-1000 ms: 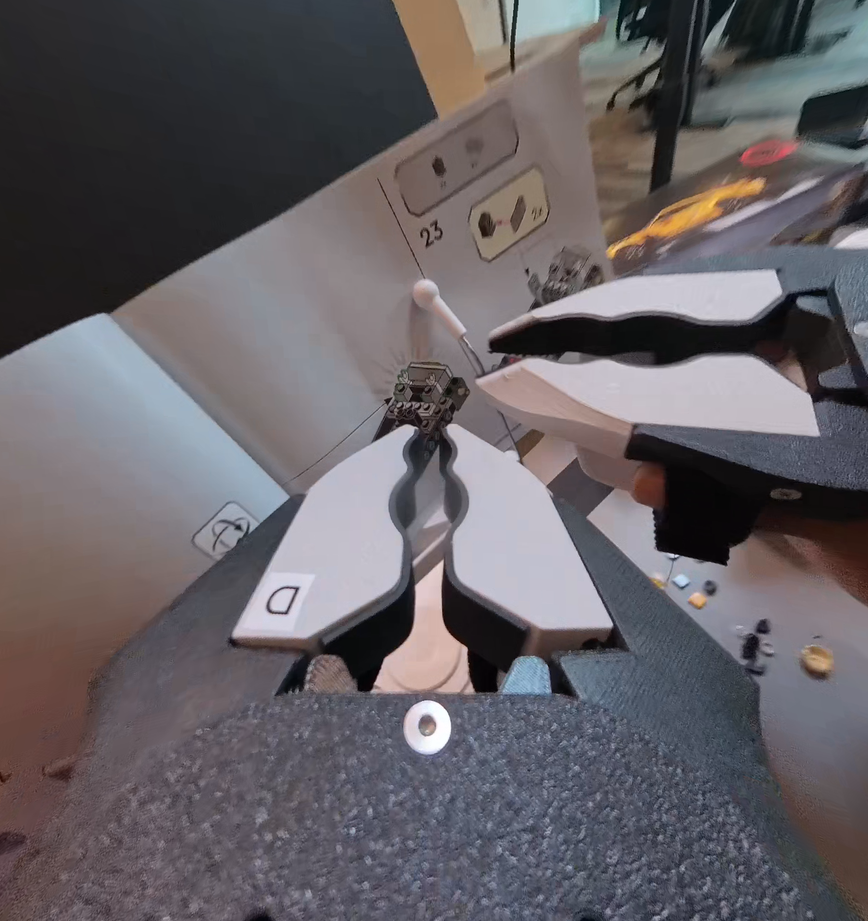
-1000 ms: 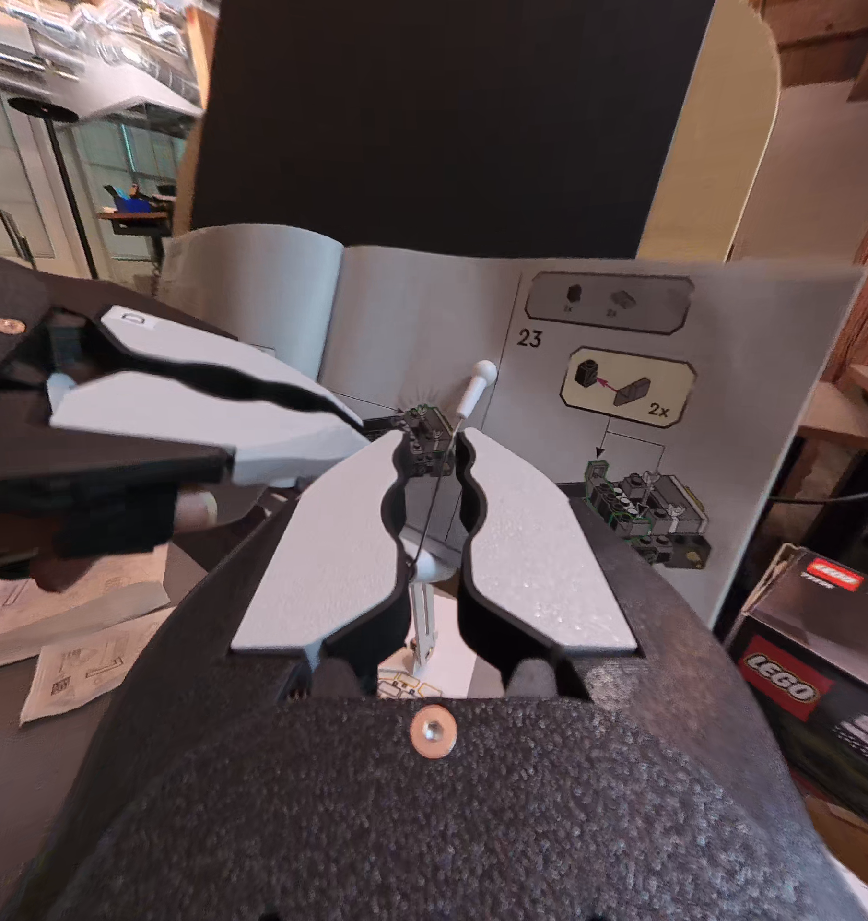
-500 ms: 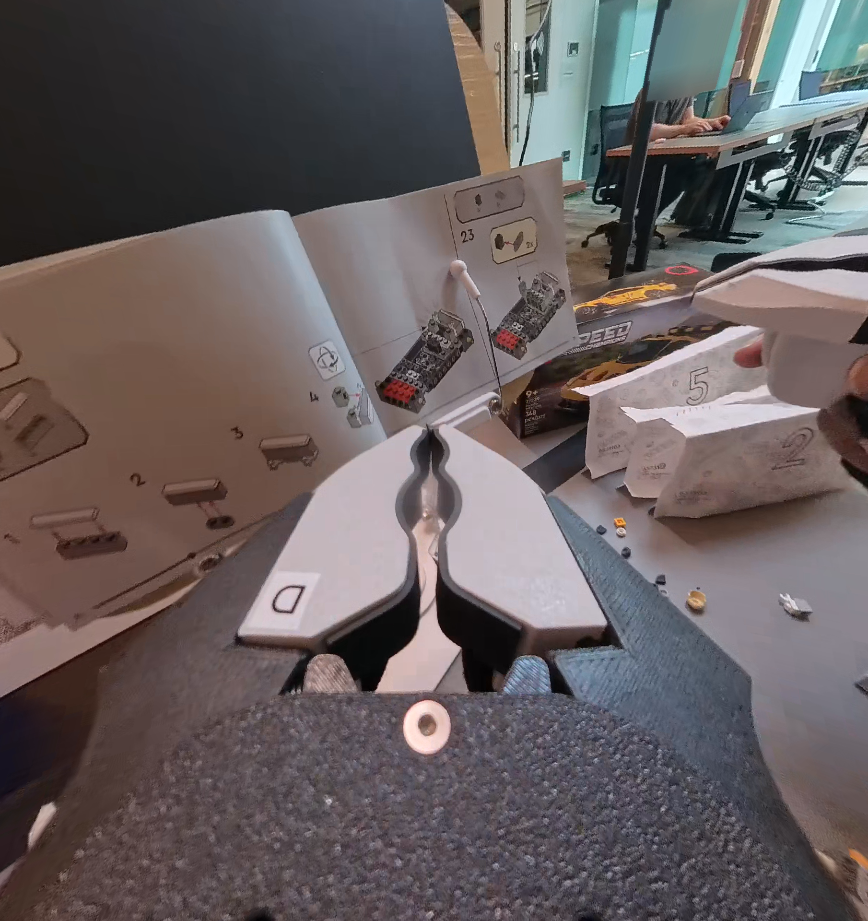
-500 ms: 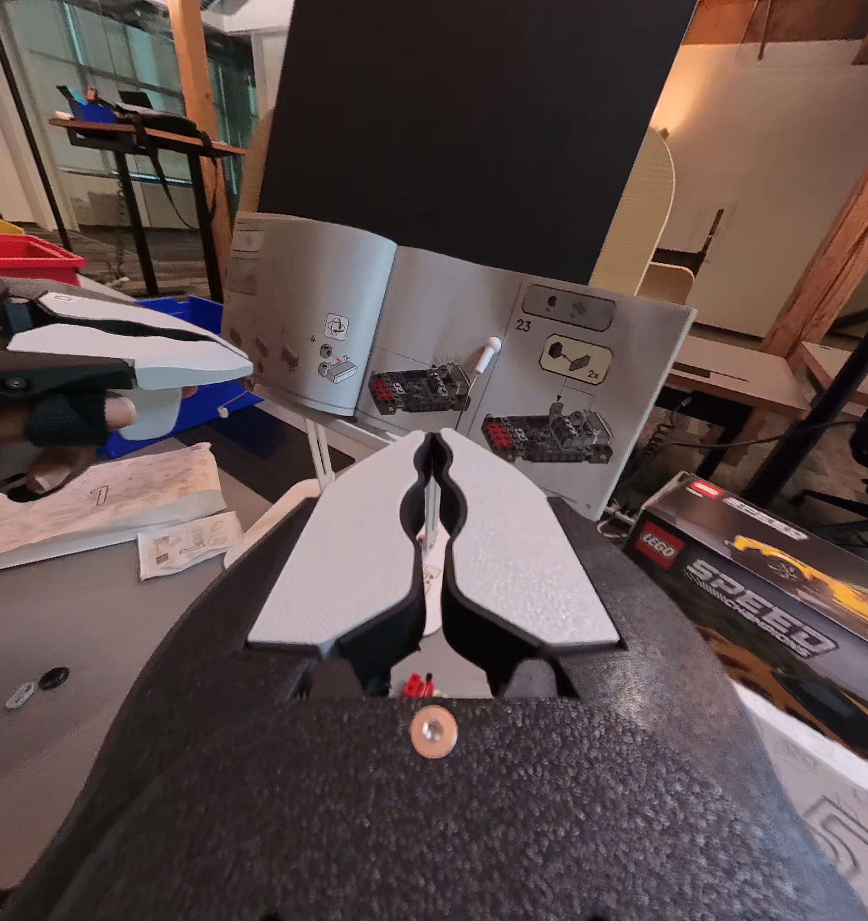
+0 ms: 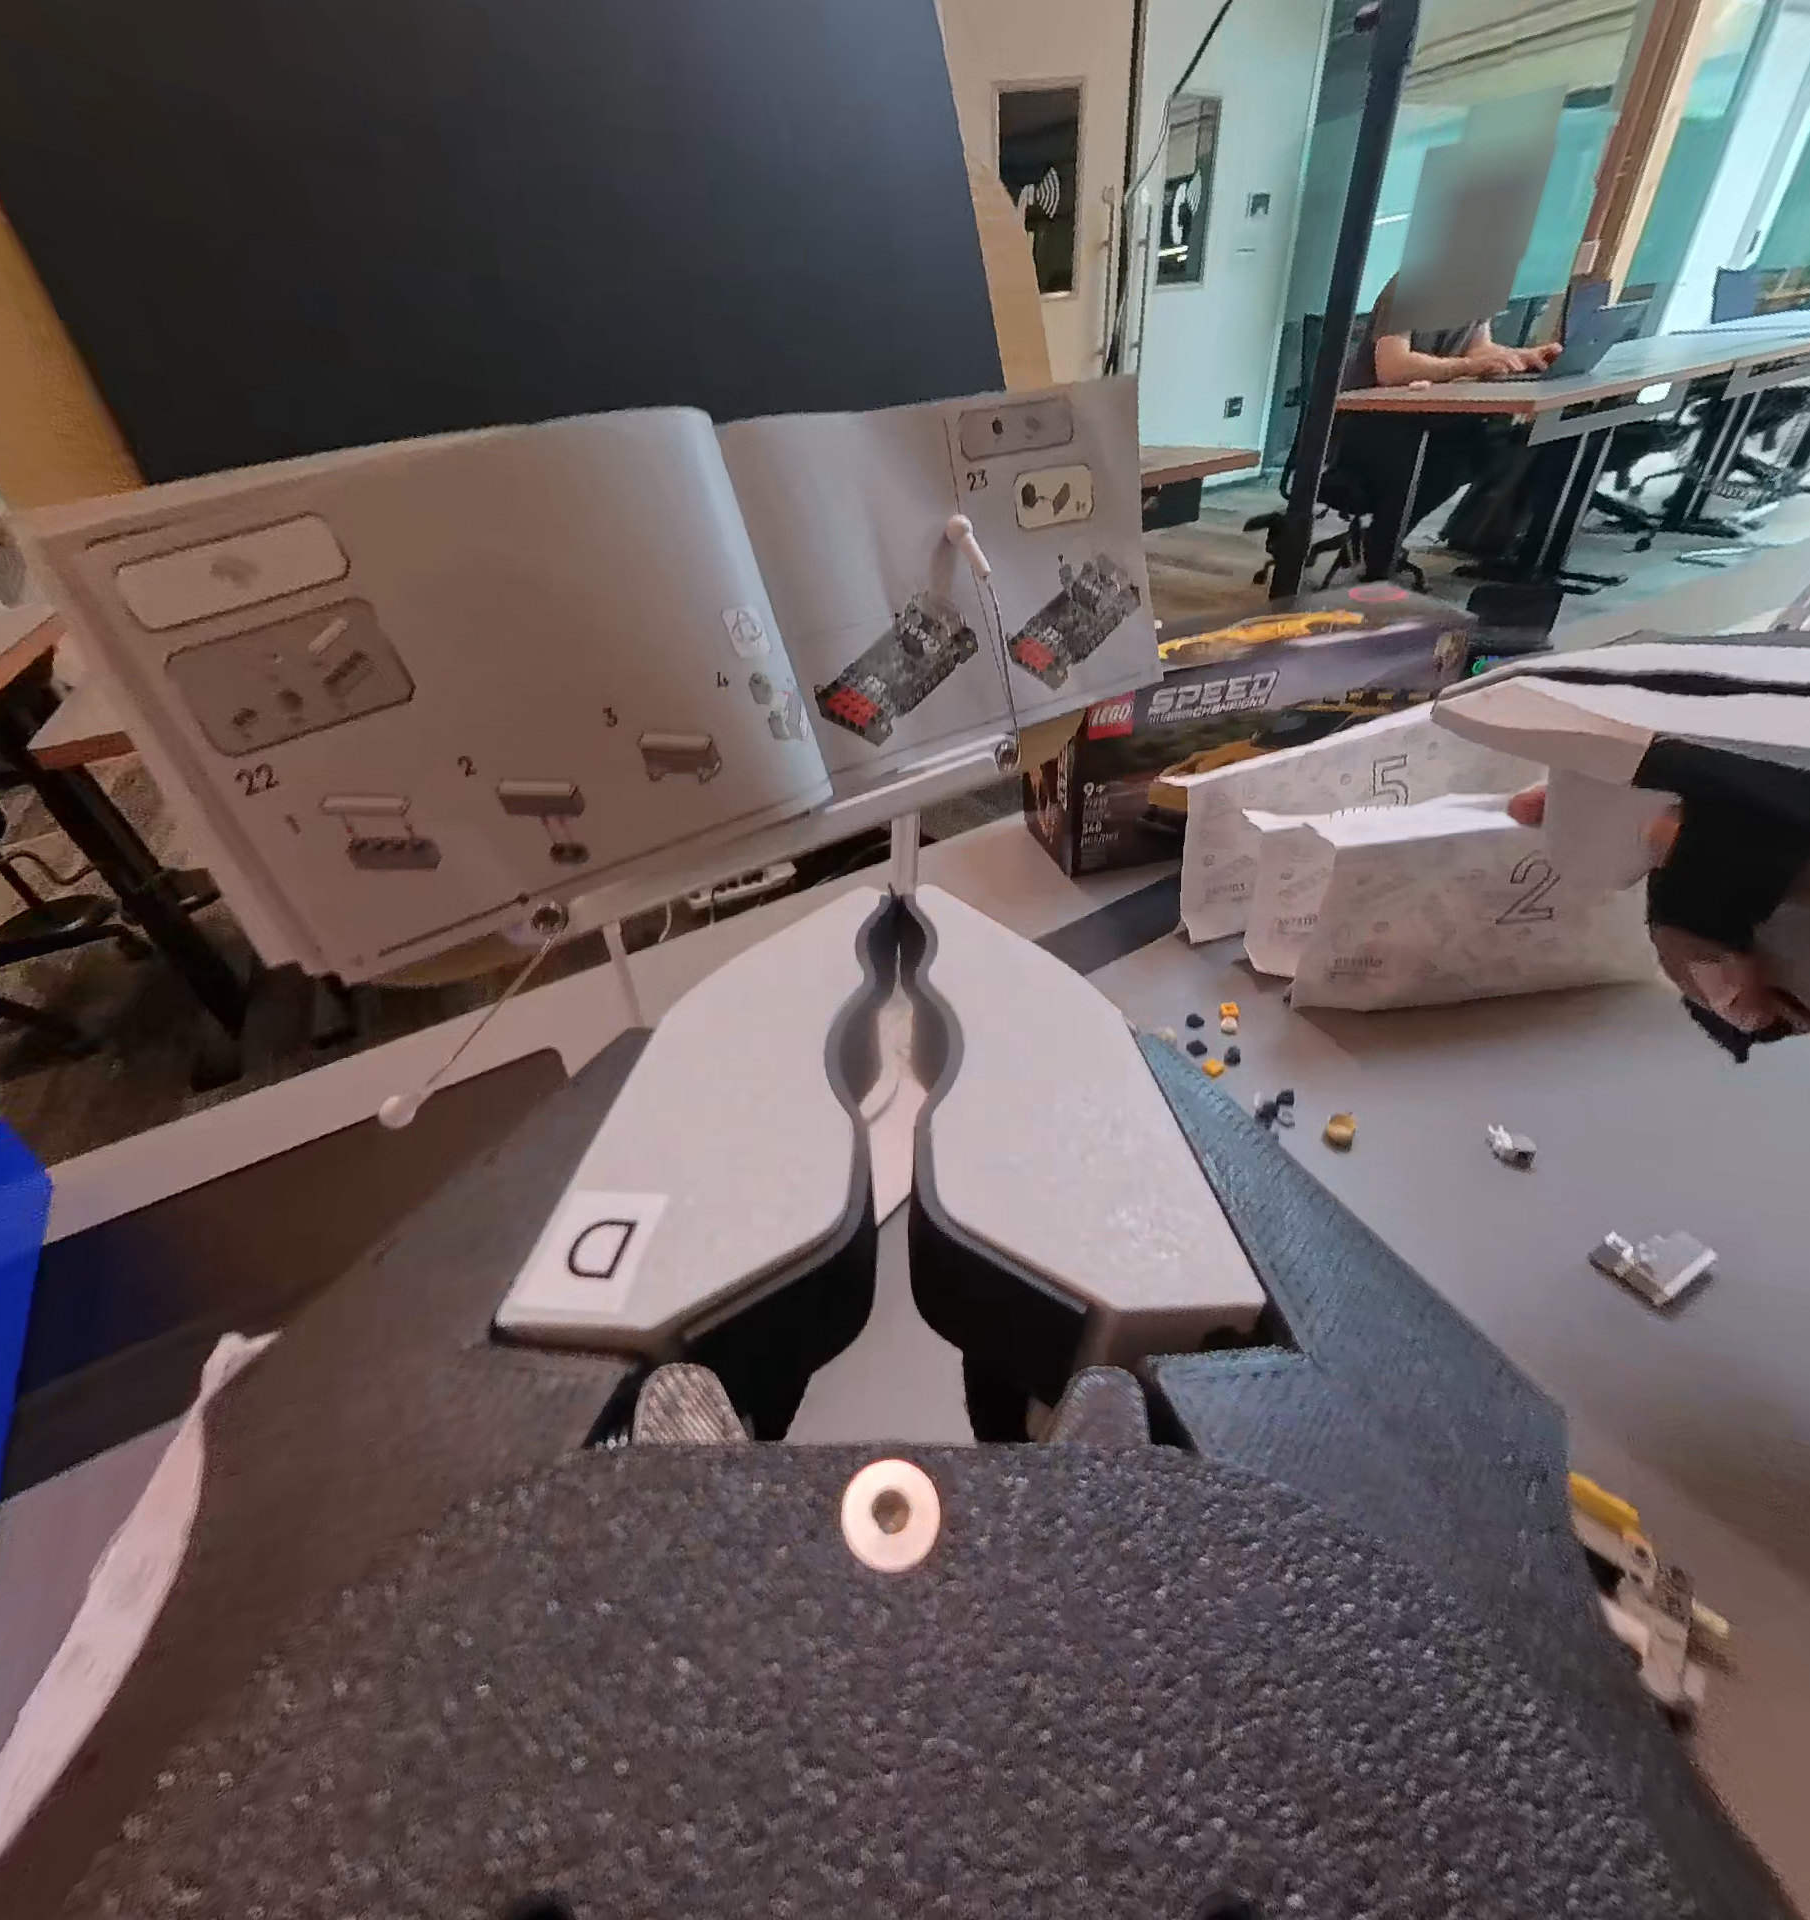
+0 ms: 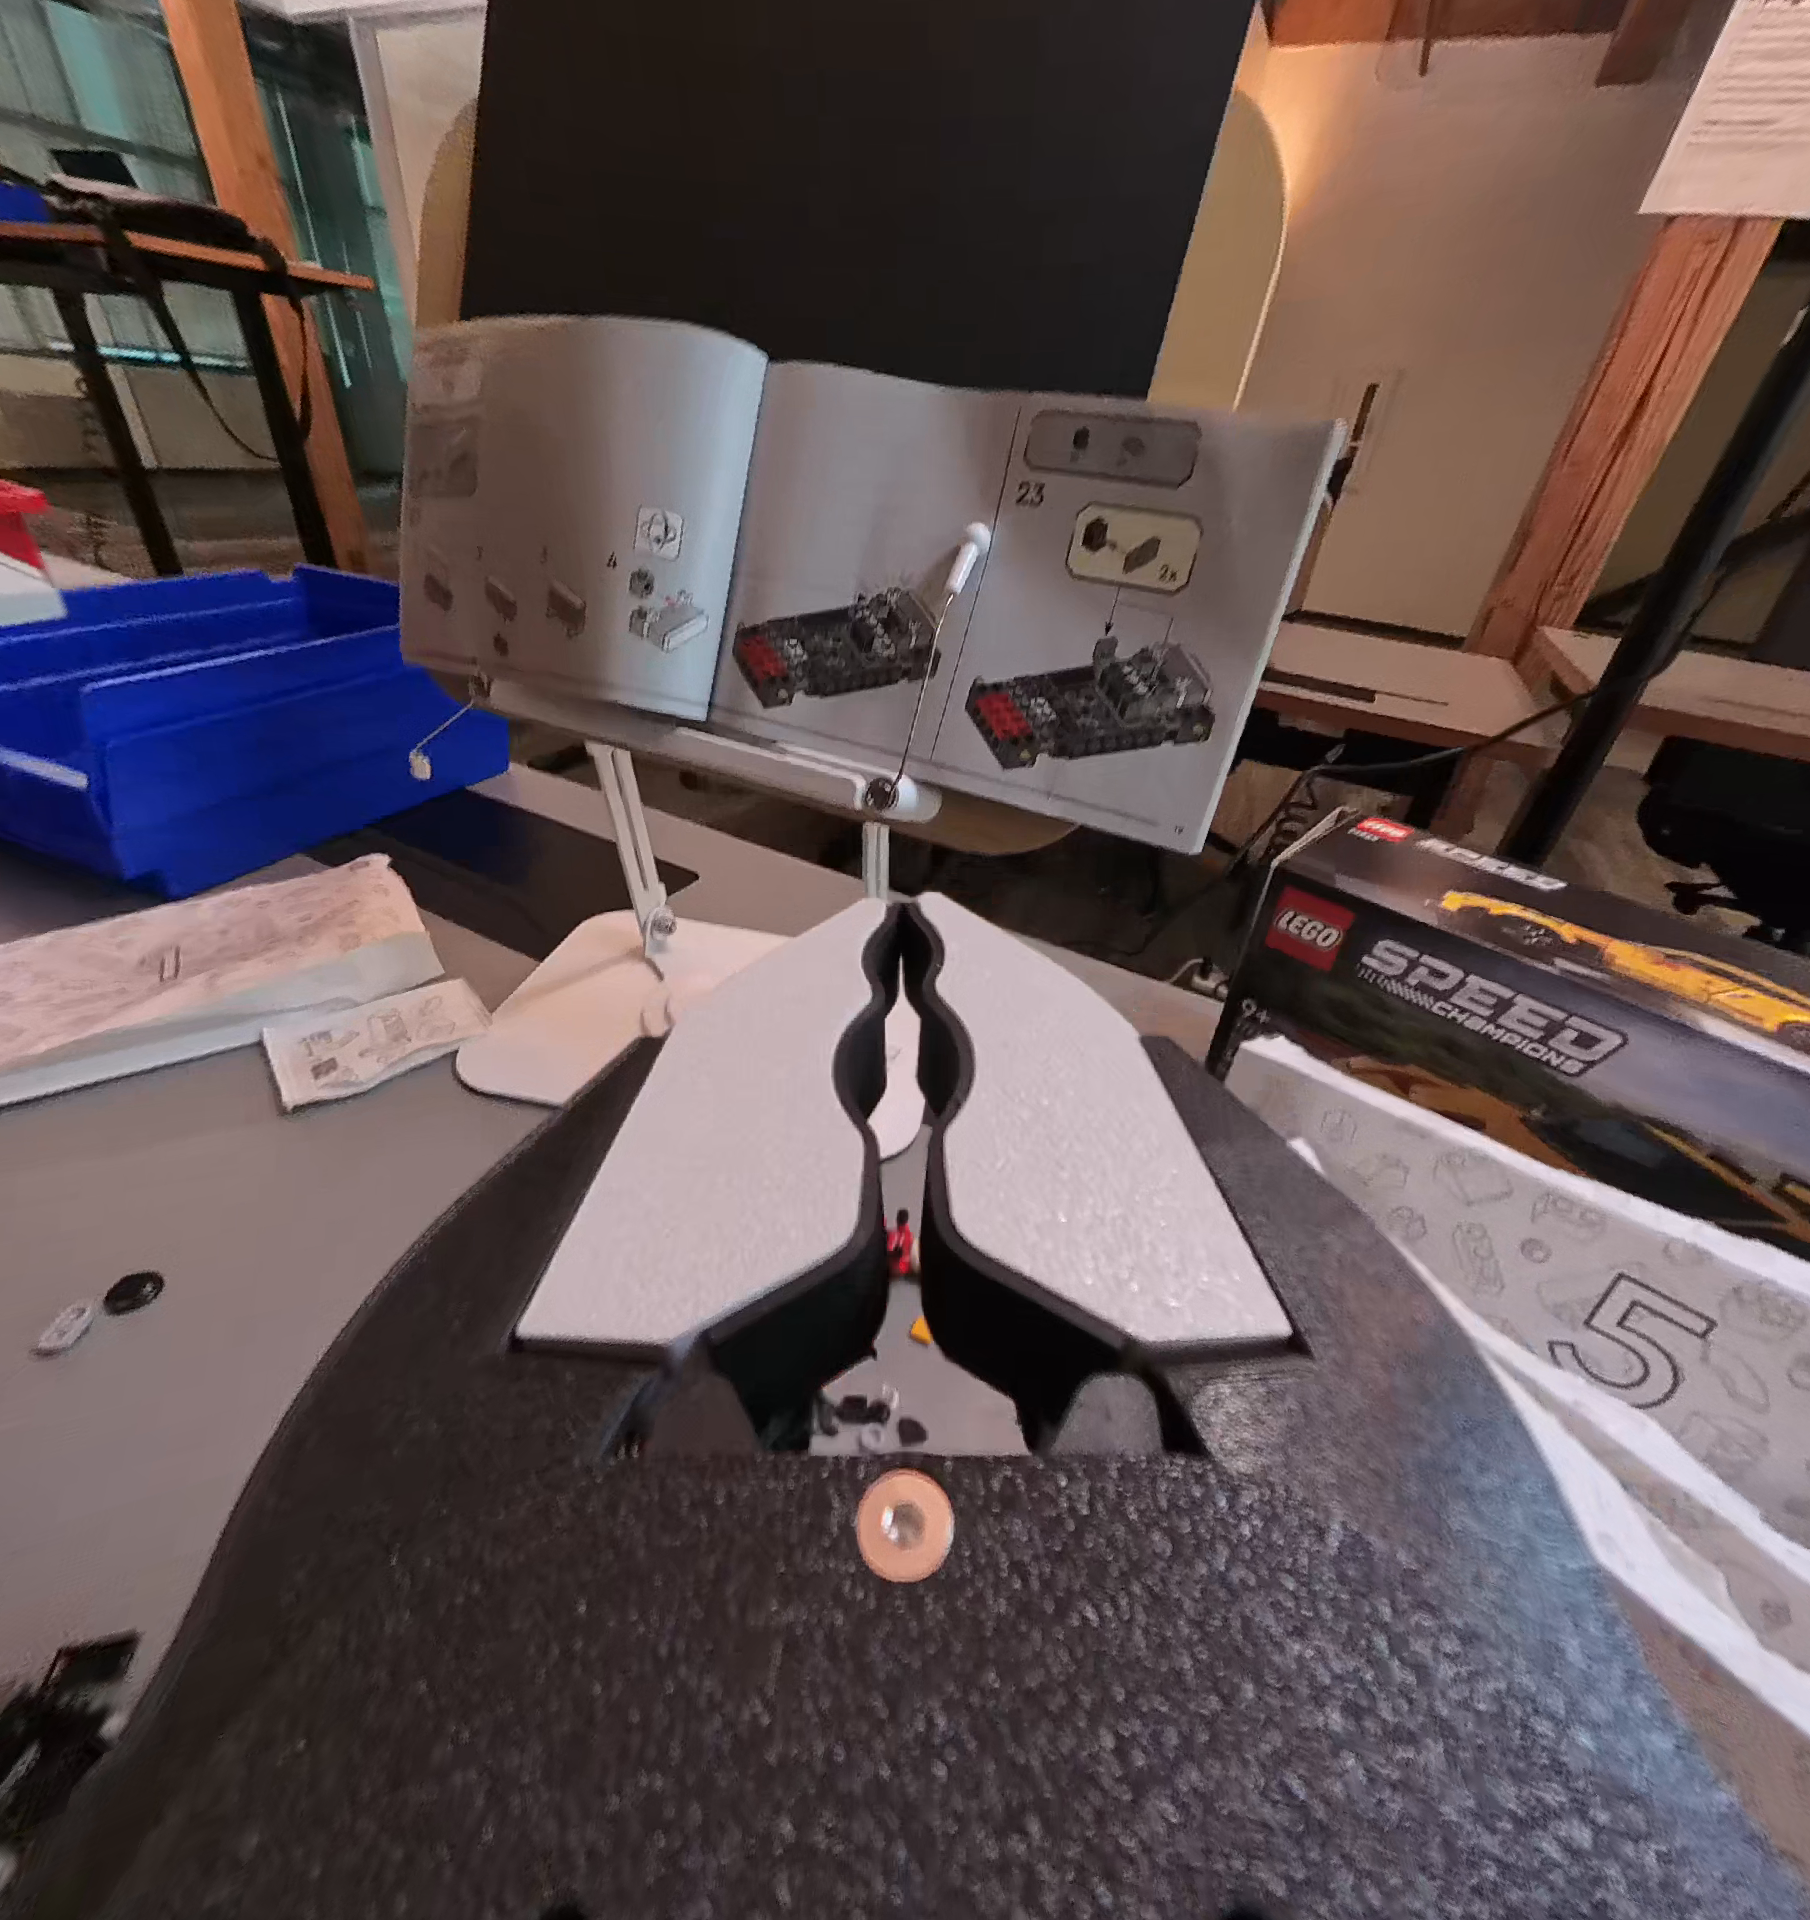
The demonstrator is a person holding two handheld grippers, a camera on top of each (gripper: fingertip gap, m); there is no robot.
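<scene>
My left gripper (image 5: pixel 896 909) is shut, its pads meet and nothing shows between them. It hangs above the grey table, in front of an open instruction booklet (image 5: pixel 465 675) on a white stand. My right gripper (image 6: pixel 903 914) is shut too, with nothing between its pads, facing the same booklet (image 6: pixel 859 582) above the stand's base (image 6: pixel 589 1008). The right gripper also shows in the left wrist view (image 5: pixel 1446 715), far right, shut, above white numbered paper bags (image 5: pixel 1400 894).
A black toy-car box (image 6: pixel 1503 997) and a numbered bag (image 6: pixel 1607 1299) lie to the right. Blue bins (image 6: pixel 205 707), a flat paper bag (image 6: pixel 153 966) and a leaflet (image 6: pixel 371 1039) lie to the left. Small loose bricks (image 5: pixel 1223 1039) and a grey piece (image 5: pixel 1654 1262) dot the table. A person sits at a far desk. The grippers' ends are close to 20 cm from one another. The grey piece (image 5: pixel 1654 1262) sits 25 cm or so from the ends of my right fingers.
Both grippers have drawn back from close to the booklet page, so the whole stand and table now show. Both pairs of jaws went from slightly apart to shut.
</scene>
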